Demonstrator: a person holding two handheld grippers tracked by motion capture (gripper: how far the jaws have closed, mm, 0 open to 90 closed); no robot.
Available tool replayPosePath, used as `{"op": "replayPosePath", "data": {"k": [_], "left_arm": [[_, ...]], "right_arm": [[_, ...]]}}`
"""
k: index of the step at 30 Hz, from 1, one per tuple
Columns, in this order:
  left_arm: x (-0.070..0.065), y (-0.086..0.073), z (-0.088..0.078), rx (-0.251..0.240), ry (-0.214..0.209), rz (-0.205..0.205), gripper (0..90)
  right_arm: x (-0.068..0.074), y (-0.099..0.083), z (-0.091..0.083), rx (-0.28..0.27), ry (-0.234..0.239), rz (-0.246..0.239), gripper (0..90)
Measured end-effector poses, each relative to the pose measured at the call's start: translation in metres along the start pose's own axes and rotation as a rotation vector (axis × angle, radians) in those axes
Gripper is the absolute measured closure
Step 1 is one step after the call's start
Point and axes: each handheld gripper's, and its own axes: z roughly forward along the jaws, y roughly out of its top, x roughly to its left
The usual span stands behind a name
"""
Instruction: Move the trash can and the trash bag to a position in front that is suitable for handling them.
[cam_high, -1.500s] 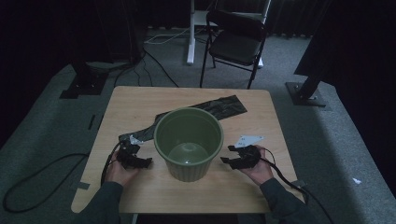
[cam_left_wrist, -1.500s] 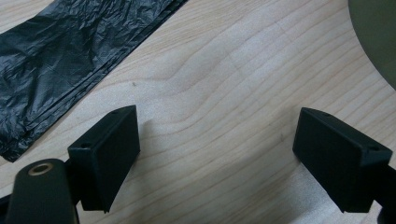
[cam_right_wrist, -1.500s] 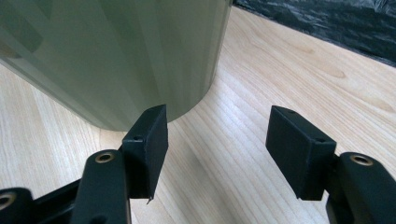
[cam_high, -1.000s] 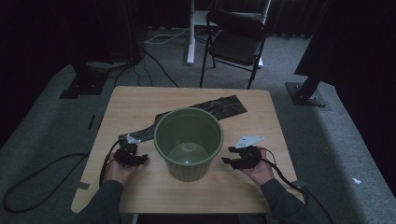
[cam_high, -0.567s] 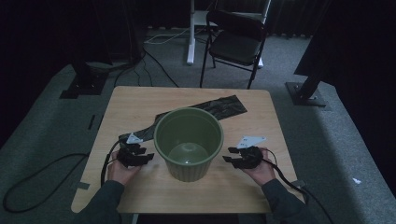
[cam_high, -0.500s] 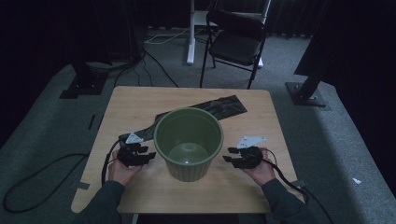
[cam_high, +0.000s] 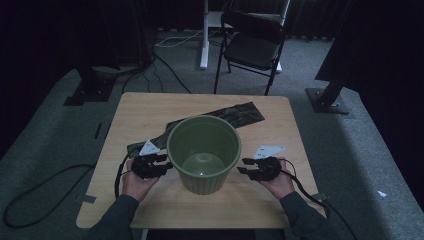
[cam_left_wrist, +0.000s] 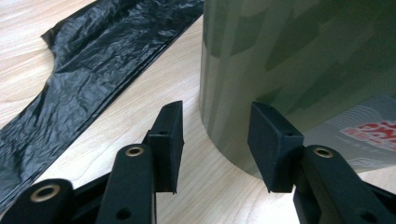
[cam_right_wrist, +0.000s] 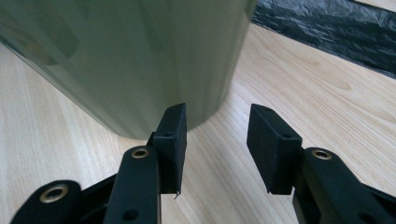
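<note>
In the high view, at the lower left of the frame, the left hand-held gripper (cam_high: 167, 165) lies just beside the left wall of the green bucket (cam_high: 202, 152). Its jaws have just been closing but stand apart with nothing pinched; in the left gripper view the bucket's wall (cam_left_wrist: 299, 70) curves in front of the right jaw and only bare counter (cam_left_wrist: 140, 84) lies in the gap. Above that gripper a black plastic bag (cam_high: 200, 122) stretches flat across the counter (cam_high: 150, 107), running behind the bucket toward the upper right. The bucket stands upright in the middle of the frame, between the two grippers. At the lower right, the right hand-held gripper (cam_high: 241, 166) points at the bucket's right side with its jaws wide; its own view shows the bucket (cam_right_wrist: 126, 56) ahead of the left jaw, not clamped.
</note>
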Motion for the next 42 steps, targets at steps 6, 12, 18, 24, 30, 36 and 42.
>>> {"op": "replayPosePath", "data": {"k": [6,12,18,24,30,36,42], "left_arm": [[-0.013,0.01,0.011,0.008,-0.028,0.03,56.0],[-0.022,0.021,0.024,0.012,-0.039,0.053,57.3],[-0.029,0.032,0.033,0.03,-0.033,0.106,58.1],[-0.011,0.028,0.031,0.035,0.003,0.074,61.8],[0.012,0.024,0.03,0.062,0.058,0.039,63.0],[0.034,0.027,0.035,0.08,0.098,-0.011,63.1],[0.049,0.038,0.044,0.1,0.122,-0.041,60.1]], "right_arm": [[-0.002,0.002,-0.005,-0.007,-0.013,-0.01,56.3],[-0.017,-0.002,-0.017,-0.028,-0.03,0.03,57.3],[-0.028,-0.006,-0.025,-0.042,-0.066,0.056,57.8],[-0.033,-0.008,-0.032,-0.069,-0.068,0.075,57.0],[-0.034,-0.009,-0.031,-0.064,-0.07,0.075,56.8],[-0.034,-0.008,-0.03,-0.063,-0.073,0.074,56.6],[-0.035,-0.01,-0.03,-0.061,-0.075,0.077,56.5]]}}
